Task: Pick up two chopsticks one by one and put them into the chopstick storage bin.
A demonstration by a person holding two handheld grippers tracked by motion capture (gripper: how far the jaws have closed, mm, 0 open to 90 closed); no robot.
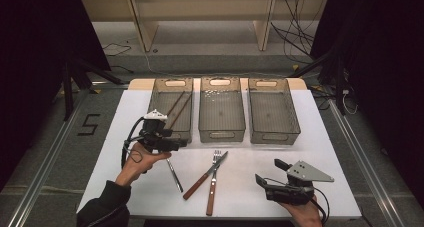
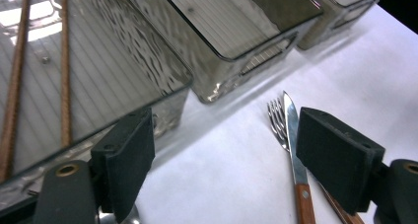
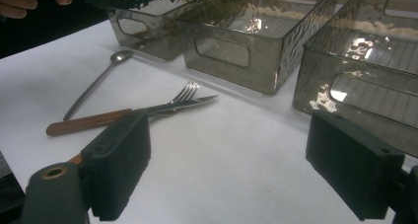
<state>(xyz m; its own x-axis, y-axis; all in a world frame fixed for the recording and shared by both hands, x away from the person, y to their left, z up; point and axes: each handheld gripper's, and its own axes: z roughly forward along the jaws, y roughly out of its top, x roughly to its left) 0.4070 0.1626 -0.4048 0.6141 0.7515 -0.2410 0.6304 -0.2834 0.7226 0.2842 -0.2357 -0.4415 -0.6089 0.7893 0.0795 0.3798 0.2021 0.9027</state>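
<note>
In the high view the left gripper (image 1: 172, 143) hovers at the near end of the left bin (image 1: 171, 108), above the white table (image 1: 280, 162). Its jaws stand apart with nothing between them. The left gripper view looks down through that bin's clear wall and shows two chopsticks (image 2: 64, 61) lying side by side on its ribbed floor; from above they read as two thin brown lines running diagonally. Just under the left gripper a spoon (image 1: 174, 176) lies on the table, its bowl hidden by the gripper from above. The right gripper view shows that bowl (image 3: 121, 56) plainly, close to the left bin's near wall.

Right of the spoon a knife (image 1: 204, 177) and a fork (image 1: 213, 184), both wooden-handled, lie crossed near the table's middle, the knife blade over the fork's neck. In the left gripper view the fork tines and knife tip lie side by side between the two jaws, farther off.

Beyond them stand the middle bin (image 1: 221, 109) and the right bin (image 1: 272, 111), side by side with the left one along the far half of the table.

At near right the right gripper (image 1: 266, 173) rests low by the table's near edge, jaws wide apart and holding nothing, well clear of the cutlery.
</note>
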